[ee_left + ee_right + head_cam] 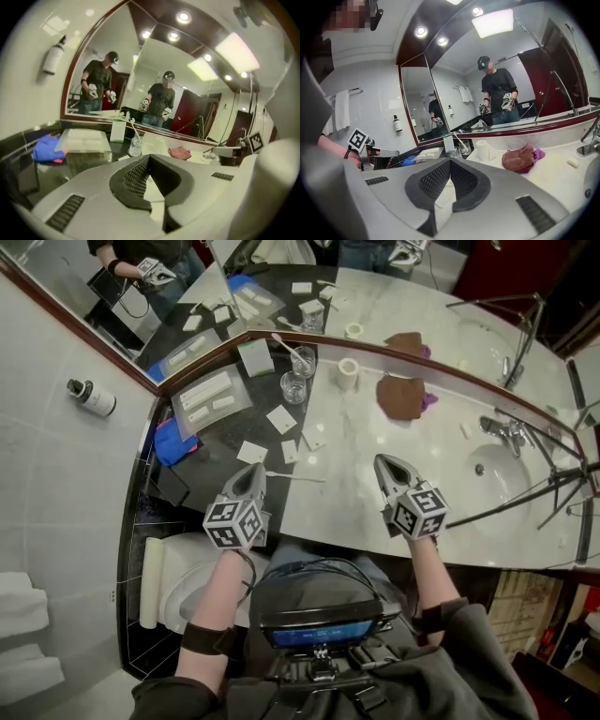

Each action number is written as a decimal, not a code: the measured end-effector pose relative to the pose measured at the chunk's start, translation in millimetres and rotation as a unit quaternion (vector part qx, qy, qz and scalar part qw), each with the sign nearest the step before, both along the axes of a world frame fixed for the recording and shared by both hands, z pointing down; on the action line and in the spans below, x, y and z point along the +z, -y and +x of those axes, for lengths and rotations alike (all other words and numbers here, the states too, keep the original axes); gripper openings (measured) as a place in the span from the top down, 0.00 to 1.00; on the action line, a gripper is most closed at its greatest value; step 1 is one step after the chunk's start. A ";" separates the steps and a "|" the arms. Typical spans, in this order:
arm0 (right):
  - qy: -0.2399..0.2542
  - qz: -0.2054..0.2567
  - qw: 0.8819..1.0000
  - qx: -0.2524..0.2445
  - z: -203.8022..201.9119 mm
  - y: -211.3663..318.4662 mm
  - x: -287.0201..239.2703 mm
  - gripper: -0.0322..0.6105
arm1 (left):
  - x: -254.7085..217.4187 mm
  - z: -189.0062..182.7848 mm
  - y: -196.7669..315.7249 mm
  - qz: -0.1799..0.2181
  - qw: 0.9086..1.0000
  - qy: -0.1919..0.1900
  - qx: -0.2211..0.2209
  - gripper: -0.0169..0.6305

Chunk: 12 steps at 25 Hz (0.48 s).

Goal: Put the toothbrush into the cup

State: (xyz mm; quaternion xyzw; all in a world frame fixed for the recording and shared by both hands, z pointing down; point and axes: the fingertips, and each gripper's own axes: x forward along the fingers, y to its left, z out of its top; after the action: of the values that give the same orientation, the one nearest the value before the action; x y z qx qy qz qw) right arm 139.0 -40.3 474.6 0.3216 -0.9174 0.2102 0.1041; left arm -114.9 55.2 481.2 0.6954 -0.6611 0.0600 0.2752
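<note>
Toothbrush (291, 350) in cup (303, 367), 2 tools (255, 469) (385, 462) closed, empty

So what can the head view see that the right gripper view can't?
Only the head view: the toilet and the cube on the right gripper.
Only the right gripper view: the ceiling lights, and its own jaws up close, shut with nothing between them.
Both: the cup with the toothbrush in it, the paper roll, the brown cloth, the wall bottle and the left gripper.
</note>
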 end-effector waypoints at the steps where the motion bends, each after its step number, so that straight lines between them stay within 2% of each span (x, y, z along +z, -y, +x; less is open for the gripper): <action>1: 0.000 0.000 1.000 0.000 -0.1 -0.4 -0.5 0.93 | -5.7 -1.1 -1.1 0.006 0.999 0.036 0.009 0.97; 3: -0.001 -0.001 1.000 0.001 1.0 -2.0 -0.5 0.93 | -14.8 0.1 -3.2 0.018 0.994 0.102 0.030 0.97; 6: -0.002 -0.004 1.000 0.004 4.4 -3.8 1.0 0.93 | -18.4 9.5 -5.9 0.034 0.984 0.160 0.065 0.97; 9: -0.002 -0.007 1.000 0.005 6.3 -5.8 2.7 0.93 | -18.2 13.0 -9.5 0.034 0.980 0.178 0.078 0.97; 12: -0.002 -0.009 1.000 0.006 7.3 -6.9 3.6 0.93 | -17.5 11.5 -12.4 0.035 0.981 0.171 0.078 0.97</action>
State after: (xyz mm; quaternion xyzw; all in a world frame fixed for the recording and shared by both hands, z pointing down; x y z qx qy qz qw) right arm 146.3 -33.4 478.2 0.3265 -0.9134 0.2180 0.1074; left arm -103.4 67.6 463.6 0.7334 -0.6440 0.1764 0.1278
